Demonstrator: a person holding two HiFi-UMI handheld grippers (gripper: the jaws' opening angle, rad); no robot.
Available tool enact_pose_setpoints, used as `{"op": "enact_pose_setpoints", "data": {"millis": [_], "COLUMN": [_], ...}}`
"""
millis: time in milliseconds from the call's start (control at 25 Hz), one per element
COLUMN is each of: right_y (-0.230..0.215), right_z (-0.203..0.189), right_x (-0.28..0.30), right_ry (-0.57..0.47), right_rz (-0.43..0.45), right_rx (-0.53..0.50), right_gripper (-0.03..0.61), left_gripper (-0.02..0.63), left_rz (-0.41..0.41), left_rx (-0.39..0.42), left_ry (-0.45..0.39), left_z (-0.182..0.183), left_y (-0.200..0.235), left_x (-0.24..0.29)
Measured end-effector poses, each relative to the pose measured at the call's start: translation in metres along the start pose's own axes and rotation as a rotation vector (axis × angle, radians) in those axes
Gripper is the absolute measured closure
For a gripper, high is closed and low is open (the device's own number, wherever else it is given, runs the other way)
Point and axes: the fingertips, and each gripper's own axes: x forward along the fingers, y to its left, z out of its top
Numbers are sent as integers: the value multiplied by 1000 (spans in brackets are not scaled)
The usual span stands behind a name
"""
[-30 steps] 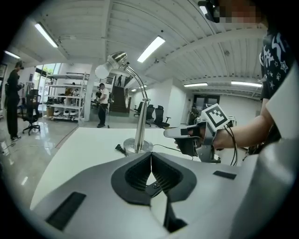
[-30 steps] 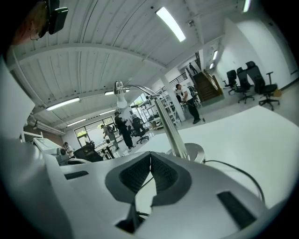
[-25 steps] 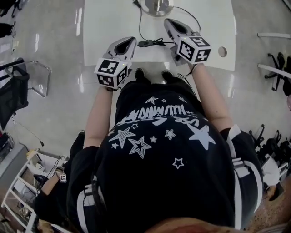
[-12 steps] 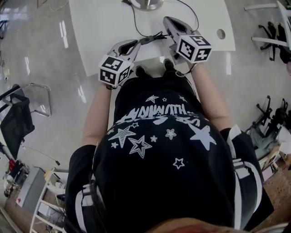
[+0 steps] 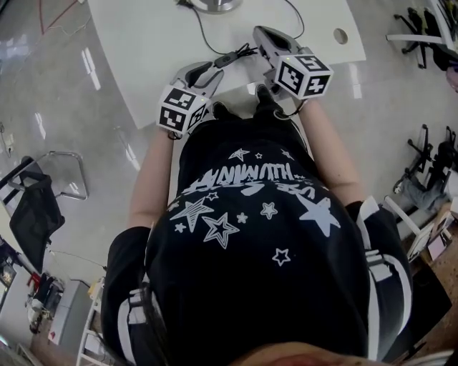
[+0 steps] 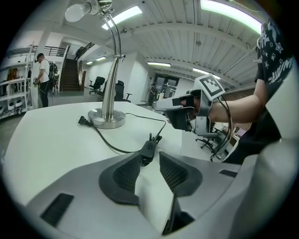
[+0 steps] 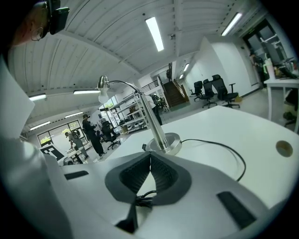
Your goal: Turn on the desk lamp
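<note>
From the head view, a white tabletop [image 5: 157,43] carries the round metal base of the desk lamp [image 5: 213,4] at the top edge. A black cord [image 5: 204,39] runs from there to an inline switch [image 5: 227,61] near the tabletop's front edge. The left tool [image 5: 210,69] reaches to that switch, and the right tool [image 5: 262,34] lies just right of the cord. Each tool carries a cube [image 5: 304,75] with black-and-white square markers. The person's black shirt [image 5: 265,236] bears white stars and a line of lettering. It is upside down here and too warped to read surely.

In the left gripper view, the left tool's jaws stand apart, having just been opening. The switch sits at their tips, in the gap, with neither pad pressing on it. The cord leads back to a plug [image 6: 83,121] lying loose beside the lamp base. The lamp's bare bulb [image 6: 77,11] looks unlit.

In the right gripper view, the right tool's jaws meet at the tips. A tangle of thin black wire [image 7: 140,200] shows deeper in behind them, and whose wire it is cannot be told. Beyond stand the lamp and a round hole [image 7: 284,148] in the tabletop.
</note>
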Motion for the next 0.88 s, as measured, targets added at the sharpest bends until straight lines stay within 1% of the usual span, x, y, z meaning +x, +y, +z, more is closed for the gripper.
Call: {"op": "enact_pose_setpoints", "data": {"millis": [280,480,880], "right_y": [-5,1,-2], "right_z": [-6,-13,-19], "right_x": [-5,-2,-1], "right_ry": [5,22,43], "right_rz": [-15,-13,-18], "right_rx": [16,19,25], "right_gripper": [573,574,574], "left_gripper": [489,489,489], "left_rz": [-10,-16,-62], "left_rx": [39,58,64], "left_ry": [25,42,64], "left_z": [0,-1,0], "left_y": [1,5,1], "left_x": [17,22,32]}}
